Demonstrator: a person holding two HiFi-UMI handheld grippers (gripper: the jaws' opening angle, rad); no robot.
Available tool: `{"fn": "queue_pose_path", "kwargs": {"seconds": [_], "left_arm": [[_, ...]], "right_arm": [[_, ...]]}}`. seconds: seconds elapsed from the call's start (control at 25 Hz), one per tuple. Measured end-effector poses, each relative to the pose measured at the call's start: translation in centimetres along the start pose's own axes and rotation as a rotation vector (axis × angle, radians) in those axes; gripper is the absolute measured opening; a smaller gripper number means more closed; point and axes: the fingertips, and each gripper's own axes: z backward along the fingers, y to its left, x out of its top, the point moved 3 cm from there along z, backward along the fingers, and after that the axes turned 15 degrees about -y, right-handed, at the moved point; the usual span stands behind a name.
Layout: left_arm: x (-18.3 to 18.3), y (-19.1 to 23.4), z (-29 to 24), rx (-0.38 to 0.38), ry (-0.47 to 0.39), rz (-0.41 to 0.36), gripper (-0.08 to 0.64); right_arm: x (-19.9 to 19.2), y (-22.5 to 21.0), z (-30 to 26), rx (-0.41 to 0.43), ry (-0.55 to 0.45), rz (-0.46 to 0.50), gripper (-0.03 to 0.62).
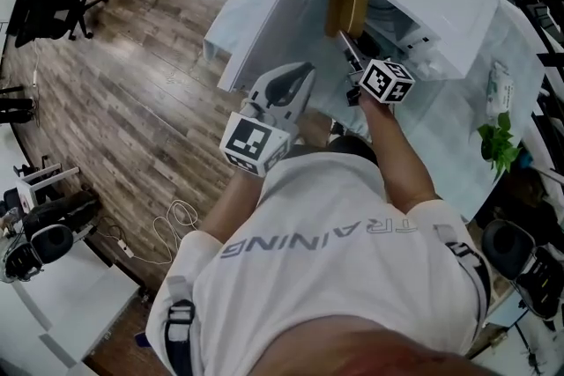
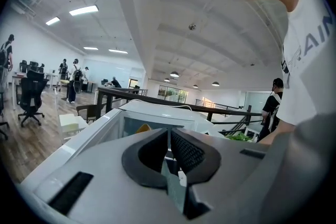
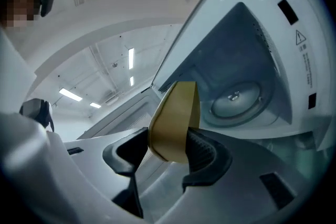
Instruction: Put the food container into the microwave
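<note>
Right hand-held gripper [image 3: 169, 136], food container [image 3: 176, 113] (partly hidden)

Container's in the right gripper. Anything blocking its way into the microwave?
Nothing visible does. The door stands open to one side, and the food container in the right gripper faces the bare turntable inside the microwave.

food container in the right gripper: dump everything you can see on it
The food container is tan and matte, paper- or fibre-like by its look, with rounded corners. Whether it has a lid or contents cannot be told. The right gripper pinches one end between its pads, and nothing else visibly touches it. It is held up off any surface at the mouth of the open microwave, with the turntable behind it.
</note>
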Motion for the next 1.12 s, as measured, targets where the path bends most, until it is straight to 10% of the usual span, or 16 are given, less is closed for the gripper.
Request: {"fn": "queue_pose_path", "kwargs": {"seconds": [1.12], "left_arm": [[1.1, 3.2, -2.4, 0.033, -0.021, 0.044, 0.044]], "right_arm": [[4.2, -10.0, -6.8, -0.256, -0.36, -0.247, 0.225]]}}
